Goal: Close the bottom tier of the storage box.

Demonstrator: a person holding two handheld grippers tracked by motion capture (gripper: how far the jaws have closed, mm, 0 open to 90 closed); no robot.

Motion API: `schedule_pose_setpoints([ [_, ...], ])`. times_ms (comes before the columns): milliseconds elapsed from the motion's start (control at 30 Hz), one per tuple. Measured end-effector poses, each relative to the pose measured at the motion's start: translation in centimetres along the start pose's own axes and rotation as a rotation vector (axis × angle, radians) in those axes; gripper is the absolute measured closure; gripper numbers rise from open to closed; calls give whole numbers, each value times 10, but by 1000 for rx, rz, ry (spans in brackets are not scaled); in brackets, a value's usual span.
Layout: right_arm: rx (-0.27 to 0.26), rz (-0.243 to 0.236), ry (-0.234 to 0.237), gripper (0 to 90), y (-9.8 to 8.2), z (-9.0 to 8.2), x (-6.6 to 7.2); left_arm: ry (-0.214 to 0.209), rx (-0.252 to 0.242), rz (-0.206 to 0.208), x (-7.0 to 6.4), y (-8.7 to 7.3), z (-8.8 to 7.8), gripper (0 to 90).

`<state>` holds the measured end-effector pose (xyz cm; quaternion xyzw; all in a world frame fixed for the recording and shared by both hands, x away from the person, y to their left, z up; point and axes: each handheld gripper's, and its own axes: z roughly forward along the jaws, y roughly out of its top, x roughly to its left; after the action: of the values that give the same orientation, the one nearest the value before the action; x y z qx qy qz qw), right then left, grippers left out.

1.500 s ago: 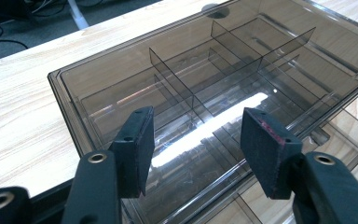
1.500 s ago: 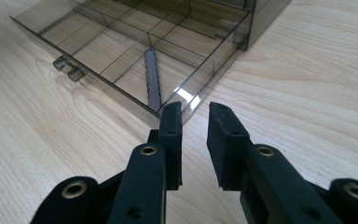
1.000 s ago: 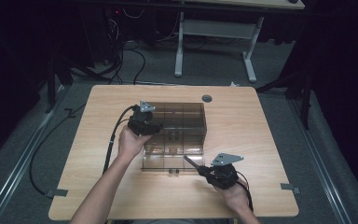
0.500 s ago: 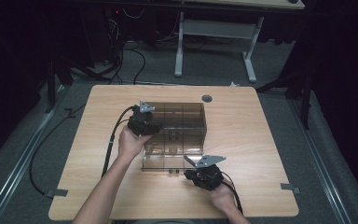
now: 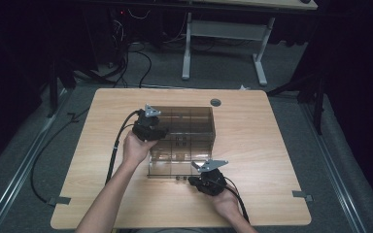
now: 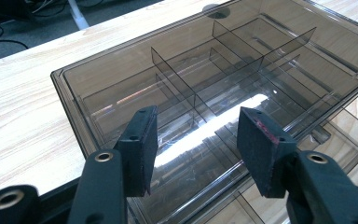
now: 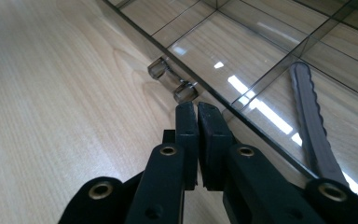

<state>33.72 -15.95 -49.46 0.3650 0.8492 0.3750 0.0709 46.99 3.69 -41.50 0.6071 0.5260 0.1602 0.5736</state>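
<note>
On the wooden table stands a smoky clear organizer box with its lid folded down toward the person, a little left of the table's middle.

At about 9 o'clock of the box, the left gripper sits at the box's left wall. In the left gripper view its jaws stand partly apart, a middle width, and they have just been closing a little; the fingers hang above the box, and whether they touch the rim I cannot tell. Left of this gripper the table has free wood up to its left edge, crossed only by the black cable.

At about 6 o'clock of the box, the right gripper lies low at the front edge of the lid. Its jaws have just been closing and now they are pressed together with nothing between them; the tips are just beside the small clear latch on the lid's edge. In this view a dark wavy strip lies at the right, on the clear plastic.

From 1 to 5 o'clock of the box the table is open wood until the right edge. At 12 o'clock a grey round cap sits near the far edge.
</note>
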Motion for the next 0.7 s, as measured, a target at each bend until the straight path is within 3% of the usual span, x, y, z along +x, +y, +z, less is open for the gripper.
schedule_pose_setpoints([
  [267,11,27,-14,899,2,2,0,-1,-2,0,0,0,0,488],
  [700,8,31,-23,896,9,9,-1,-5,-9,2,0,-1,-1,490],
])
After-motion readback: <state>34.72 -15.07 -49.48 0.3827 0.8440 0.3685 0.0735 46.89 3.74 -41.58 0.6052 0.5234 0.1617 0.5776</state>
